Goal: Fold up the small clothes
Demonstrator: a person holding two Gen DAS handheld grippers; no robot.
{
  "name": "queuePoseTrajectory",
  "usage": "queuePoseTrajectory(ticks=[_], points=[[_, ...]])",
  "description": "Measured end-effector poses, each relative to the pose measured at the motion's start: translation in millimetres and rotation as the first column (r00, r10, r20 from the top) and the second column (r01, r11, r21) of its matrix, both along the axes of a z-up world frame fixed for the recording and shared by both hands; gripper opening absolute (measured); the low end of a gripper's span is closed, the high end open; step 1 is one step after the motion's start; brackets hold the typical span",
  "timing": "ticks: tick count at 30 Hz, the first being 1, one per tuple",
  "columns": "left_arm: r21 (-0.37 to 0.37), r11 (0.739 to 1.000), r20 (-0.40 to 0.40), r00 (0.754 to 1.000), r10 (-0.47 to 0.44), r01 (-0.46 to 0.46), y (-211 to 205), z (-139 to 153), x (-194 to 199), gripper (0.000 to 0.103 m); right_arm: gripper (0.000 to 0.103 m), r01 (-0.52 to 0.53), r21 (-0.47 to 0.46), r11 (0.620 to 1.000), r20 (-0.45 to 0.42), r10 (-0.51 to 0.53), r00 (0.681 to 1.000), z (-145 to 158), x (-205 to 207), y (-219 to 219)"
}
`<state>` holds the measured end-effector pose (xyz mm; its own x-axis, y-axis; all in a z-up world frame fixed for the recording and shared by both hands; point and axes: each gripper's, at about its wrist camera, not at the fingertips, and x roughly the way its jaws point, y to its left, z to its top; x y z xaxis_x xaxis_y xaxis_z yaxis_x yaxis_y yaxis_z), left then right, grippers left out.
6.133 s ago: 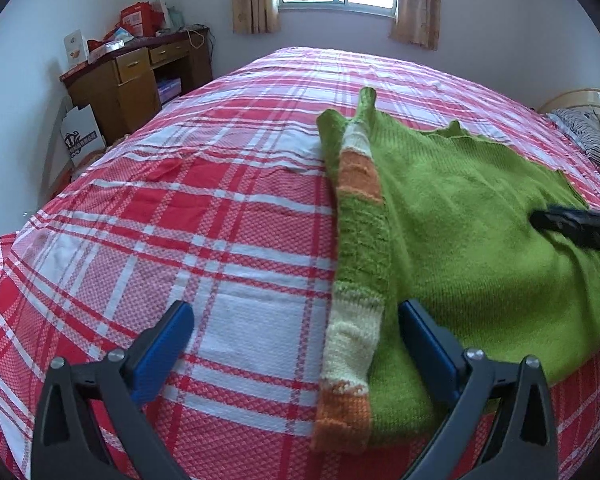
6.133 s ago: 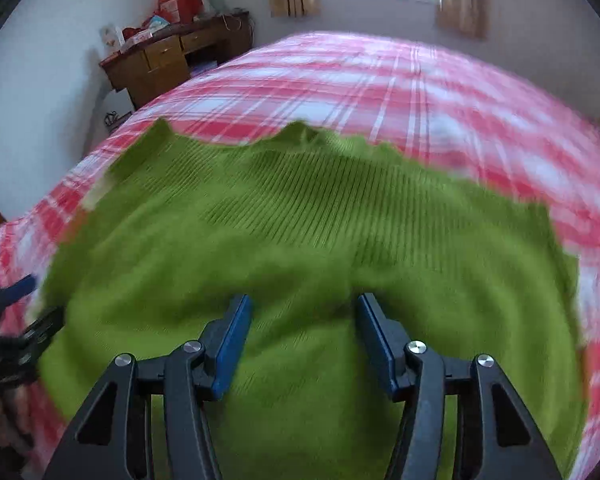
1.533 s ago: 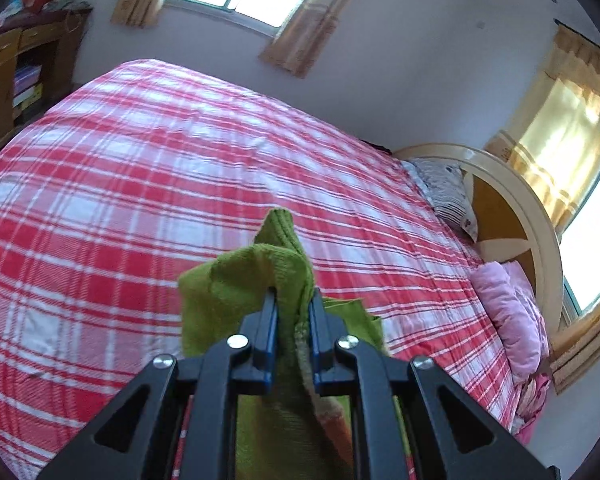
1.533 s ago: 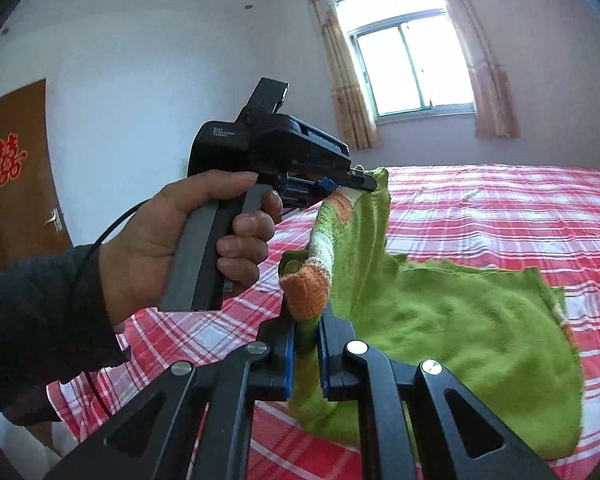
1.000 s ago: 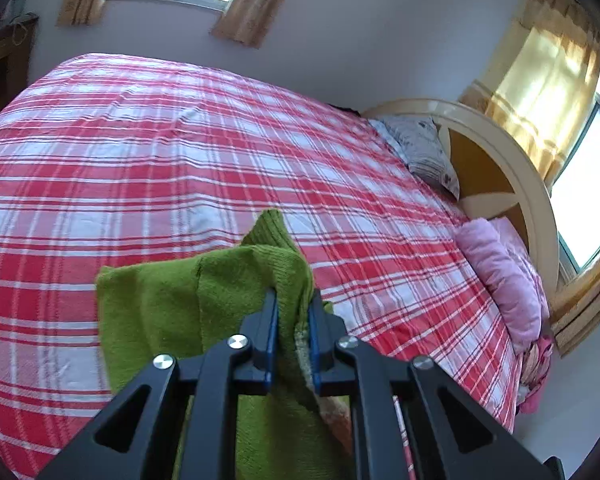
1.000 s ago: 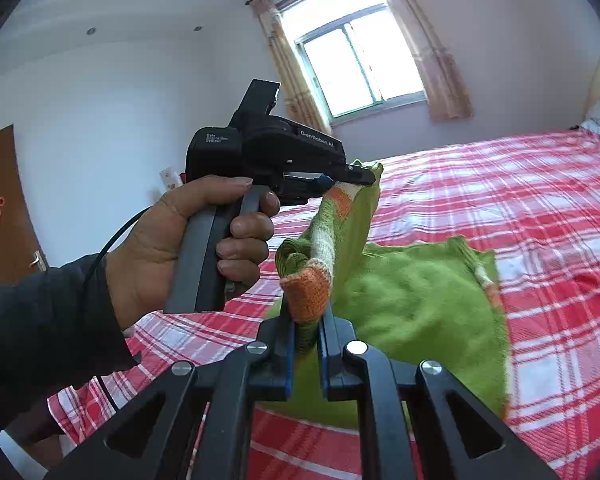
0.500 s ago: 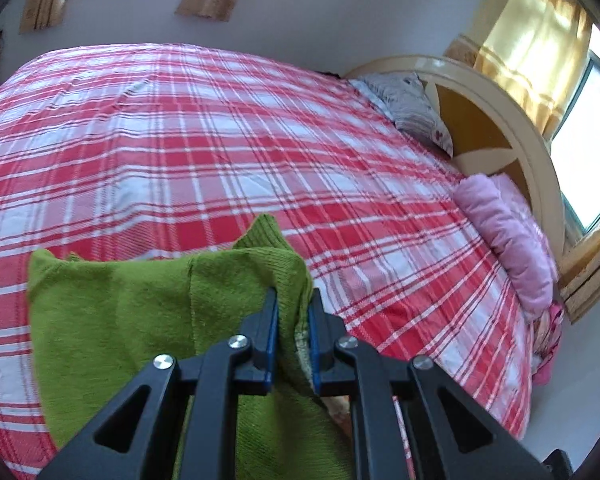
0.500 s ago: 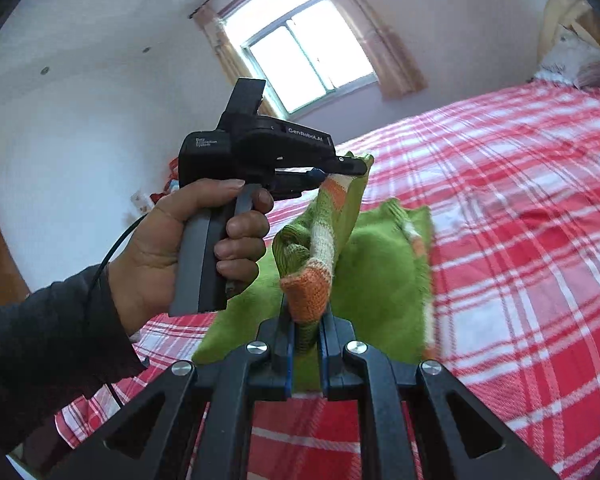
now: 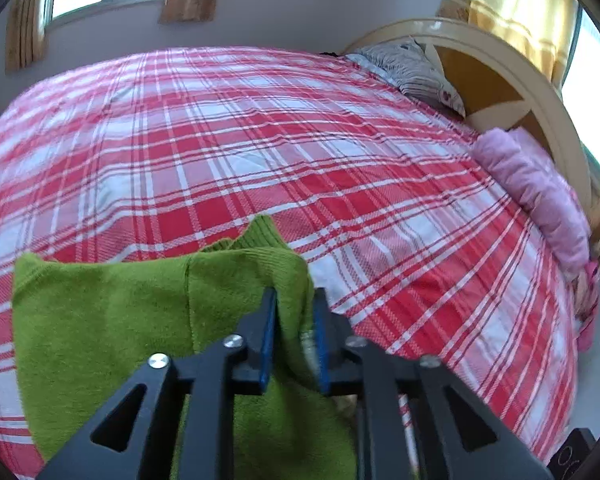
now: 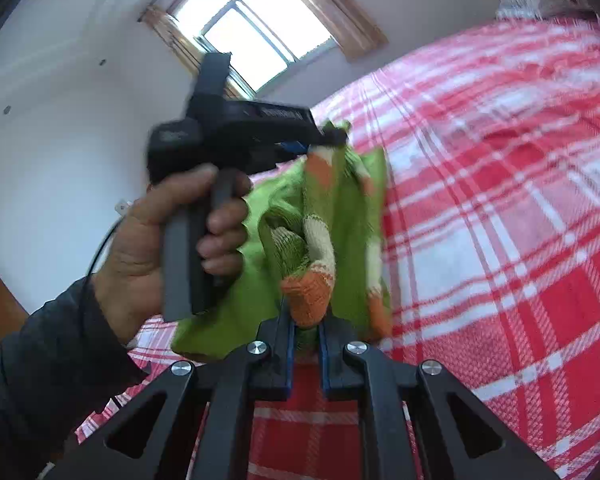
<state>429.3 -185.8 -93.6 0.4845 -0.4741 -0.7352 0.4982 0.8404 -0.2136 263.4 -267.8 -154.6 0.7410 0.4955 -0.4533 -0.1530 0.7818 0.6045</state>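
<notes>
A small green knitted sweater [image 9: 112, 312] with orange and cream striped trim lies partly on the red plaid bed [image 9: 300, 152], its near edge lifted. My left gripper [image 9: 294, 304] is shut on a green fold of it. My right gripper [image 10: 305, 324] is shut on the sweater's orange cuff [image 10: 306, 296]. In the right wrist view the left gripper [image 10: 332, 138] is held in a hand just above and behind, clamping the striped edge, and the sweater [image 10: 340, 216] hangs between the two grippers.
A striped pillow [image 9: 412, 68] and a pink rolled blanket [image 9: 540, 196] lie by the curved wooden headboard [image 9: 500, 72] on the right. A curtained window [image 10: 260, 40] is on the far wall. Bare plaid sheet stretches beyond the sweater.
Both grippers have kept their hold and swung the sweater's lifted edge over to the right across the bed. The cloth bunches closer between them and the flat green part has drawn in.
</notes>
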Motion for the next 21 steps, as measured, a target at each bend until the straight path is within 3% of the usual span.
queuePoseTrajectory(ticks=[5, 9, 10, 13, 15, 17, 19, 21], points=[[0.0, 1.0, 0.098, 0.995, 0.026, -0.026, 15, 19, -22, 0.057, 0.009, -0.009, 0.022, 1.0, -0.03, 0.009, 1.0, -9, 2, -3], [0.016, 0.998, 0.166, 0.984, 0.064, -0.068, 51, 24, -52, 0.065, 0.012, -0.025, 0.018, 1.0, -0.04, 0.026, 0.999, -11, 0, -3], [0.028, 0.996, 0.181, 0.98, 0.08, -0.087, 62, 22, -59, 0.069, 0.019, -0.018, 0.011, 1.0, -0.039, 0.018, 0.999, -9, -4, -3], [0.063, 0.989, 0.219, 0.969, 0.117, -0.134, 97, 9, -81, 0.072, 0.062, 0.081, -0.042, 0.996, -0.002, -0.081, 0.997, 4, -20, -11], [0.074, 0.986, 0.223, 0.966, 0.13, -0.15, 114, -4, -91, 0.072, 0.063, 0.143, -0.072, 0.987, 0.064, -0.138, 0.988, 19, -29, -15], [0.096, 0.982, 0.209, 0.968, 0.143, -0.165, 123, -16, -97, 0.072, 0.062, 0.143, -0.106, 0.984, 0.11, -0.131, 0.985, 37, -23, -14], [0.067, 0.984, 0.185, 0.971, 0.149, -0.163, 129, -25, -102, 0.072, 0.06, 0.072, -0.071, 0.995, 0.1, -0.064, 0.993, 49, -1, -11], [0.045, 0.983, 0.177, 0.97, 0.165, -0.176, 134, -31, -105, 0.076, 0.05, 0.012, -0.037, 0.999, 0.051, -0.011, 0.999, 53, 32, -7]])
